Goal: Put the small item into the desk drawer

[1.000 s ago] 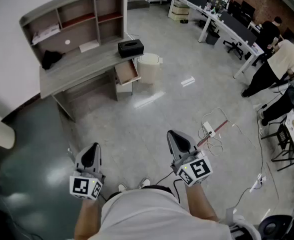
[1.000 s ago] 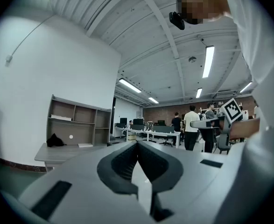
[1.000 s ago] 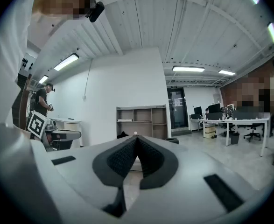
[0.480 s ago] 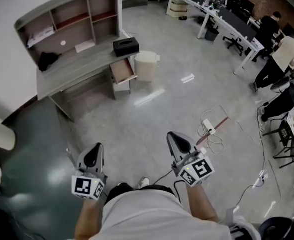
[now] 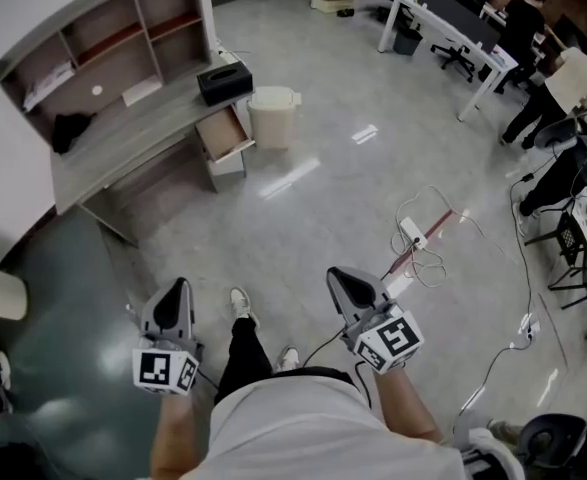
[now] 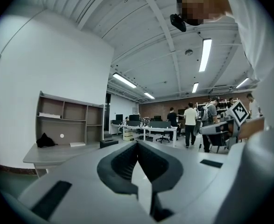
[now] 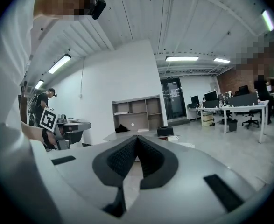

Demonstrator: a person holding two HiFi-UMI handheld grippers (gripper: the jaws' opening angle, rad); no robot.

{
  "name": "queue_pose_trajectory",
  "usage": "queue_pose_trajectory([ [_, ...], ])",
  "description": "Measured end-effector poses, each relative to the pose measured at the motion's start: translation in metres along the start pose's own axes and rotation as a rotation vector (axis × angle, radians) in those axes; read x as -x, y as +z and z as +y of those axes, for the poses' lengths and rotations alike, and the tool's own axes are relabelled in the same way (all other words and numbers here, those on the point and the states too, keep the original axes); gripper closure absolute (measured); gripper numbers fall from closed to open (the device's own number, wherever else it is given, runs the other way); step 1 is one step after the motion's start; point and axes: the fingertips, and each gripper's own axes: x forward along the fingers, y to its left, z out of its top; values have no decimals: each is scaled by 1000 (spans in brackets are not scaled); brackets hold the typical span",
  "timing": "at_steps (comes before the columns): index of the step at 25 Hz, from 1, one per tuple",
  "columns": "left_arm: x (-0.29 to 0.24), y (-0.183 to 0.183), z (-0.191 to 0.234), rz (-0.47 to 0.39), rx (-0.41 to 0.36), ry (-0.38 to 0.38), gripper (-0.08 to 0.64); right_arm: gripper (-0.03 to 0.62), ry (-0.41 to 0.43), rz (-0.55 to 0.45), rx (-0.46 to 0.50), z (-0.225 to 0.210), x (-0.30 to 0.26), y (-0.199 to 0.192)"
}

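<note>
Head view, steep look down at a grey floor (image 5: 303, 218).

- Left claw (image 5: 179, 286), lower left of frame: closed. In its own view the dark pads meet at the tip with nothing between them.
- Right claw (image 5: 339, 274), lower centre: closed too. Its pads touch at the tip and it is empty.
- Both claws point up-frame, side by side and well apart. One of the person's shoes (image 5: 241, 302) shows between them.
- Surface (image 5: 123, 146), upper left of frame, far from both claws. A shelf unit (image 5: 93, 53) stands along its back edge.
- Drawer (image 5: 223, 134): pulled open at the surface's right end, below a black box (image 5: 223, 80) that sits on top. What the drawer holds is too small to tell.
- Dark bundle (image 5: 71, 128) lies on the surface at its left part, with pale flat pieces near the shelf back. Which of these is the small item, I cannot tell.
- Pale bin (image 5: 273, 116) stands on the floor just beside the open drawer, to its right.
- Power strip (image 5: 413, 234) with loose white cable lies on the floor, right of centre.
- People (image 5: 563, 78) stand by long desks at the upper right.
</note>
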Motion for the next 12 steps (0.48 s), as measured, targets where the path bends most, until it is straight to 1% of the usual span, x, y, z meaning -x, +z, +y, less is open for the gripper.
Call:
queue_pose_trajectory([
  [3, -27, -12, 8, 16, 28, -19, 541, 571, -21, 26, -7, -15, -17, -5],
  [6, -62, -20, 27, 32, 36, -45, 541, 571, -41, 54, -4, -33, -52, -3],
  [9, -104, -22, 66, 39, 34, -54, 541, 571, -48, 80, 21, -49, -105, 9],
  [12, -144, -22, 118, 43, 45, -48, 541, 571, -57, 85, 43, -62, -163, 28],
])
